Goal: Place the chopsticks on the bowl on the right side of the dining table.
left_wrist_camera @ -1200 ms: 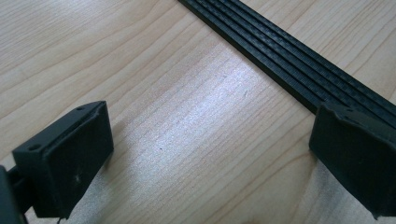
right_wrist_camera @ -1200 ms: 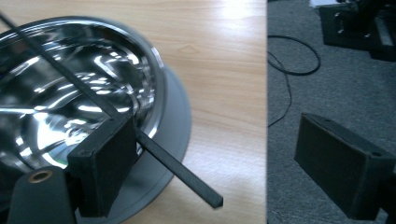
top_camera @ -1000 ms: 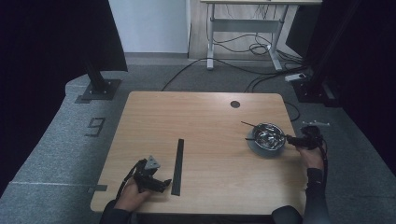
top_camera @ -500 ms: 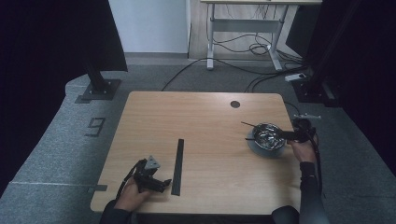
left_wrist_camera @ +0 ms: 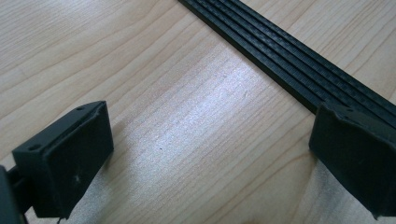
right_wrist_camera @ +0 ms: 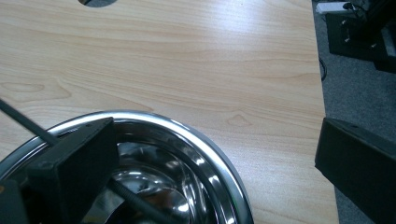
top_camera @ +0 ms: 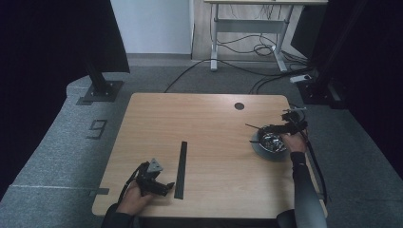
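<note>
Wooden table (top_camera: 209,118) on grey carpet (top_camera: 57,142); black strip (top_camera: 181,163) runs lengthwise away from the person, left gripper (left_wrist_camera: 205,154) spread beside it, right gripper (right_wrist_camera: 210,163) spread over steel bowl (right_wrist_camera: 205,154)

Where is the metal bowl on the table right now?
In the high view the metal bowl sits near the table's right edge, below the round cable hole, with the right tongs over its rim; the black strip lies far to its left.

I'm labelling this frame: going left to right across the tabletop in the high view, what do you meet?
Left gripper → black strip → round cable hole → steel bowl → right gripper.
</note>
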Available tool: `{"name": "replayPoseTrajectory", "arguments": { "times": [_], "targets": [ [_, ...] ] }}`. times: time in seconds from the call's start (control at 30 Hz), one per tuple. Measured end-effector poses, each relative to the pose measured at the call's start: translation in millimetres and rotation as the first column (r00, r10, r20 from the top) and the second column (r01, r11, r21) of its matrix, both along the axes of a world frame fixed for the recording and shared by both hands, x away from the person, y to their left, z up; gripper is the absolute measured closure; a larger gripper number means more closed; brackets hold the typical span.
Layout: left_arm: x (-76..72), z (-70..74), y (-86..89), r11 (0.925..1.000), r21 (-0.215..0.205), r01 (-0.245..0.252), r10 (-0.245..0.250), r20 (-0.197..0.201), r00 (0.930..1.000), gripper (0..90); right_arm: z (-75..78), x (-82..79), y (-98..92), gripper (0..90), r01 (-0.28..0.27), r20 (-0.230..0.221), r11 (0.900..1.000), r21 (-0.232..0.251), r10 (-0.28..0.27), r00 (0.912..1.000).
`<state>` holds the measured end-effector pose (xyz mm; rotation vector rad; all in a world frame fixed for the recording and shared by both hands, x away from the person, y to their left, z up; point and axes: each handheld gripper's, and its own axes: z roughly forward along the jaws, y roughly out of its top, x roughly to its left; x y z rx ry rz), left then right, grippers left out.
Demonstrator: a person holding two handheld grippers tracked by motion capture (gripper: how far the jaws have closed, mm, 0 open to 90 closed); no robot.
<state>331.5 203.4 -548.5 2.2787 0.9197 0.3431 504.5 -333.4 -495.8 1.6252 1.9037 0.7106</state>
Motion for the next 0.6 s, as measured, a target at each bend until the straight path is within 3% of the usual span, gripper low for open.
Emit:
{"name": "replayPoseTrajectory", "arguments": {
  "times": [0.23, 0.6],
  "targets": [
    [0.0, 0.0, 0.0, 1.0000, 0.000, 0.000, 0.000, 0.000, 1.0000, 0.0, -5.2, 2.9, 1.6, 0.0, -0.021, -0.023, 1.000, -0.013, 0.020, 0.9995],
    [0.0, 0.0, 0.0, 1.0000, 0.000, 0.000, 0.000, 0.000, 1.0000, 0.0, -6.8, -10.8, 15.5, 0.0, -0.098, -0.020, 0.995, -0.020, 0.097, 0.9950]
  ]
}}
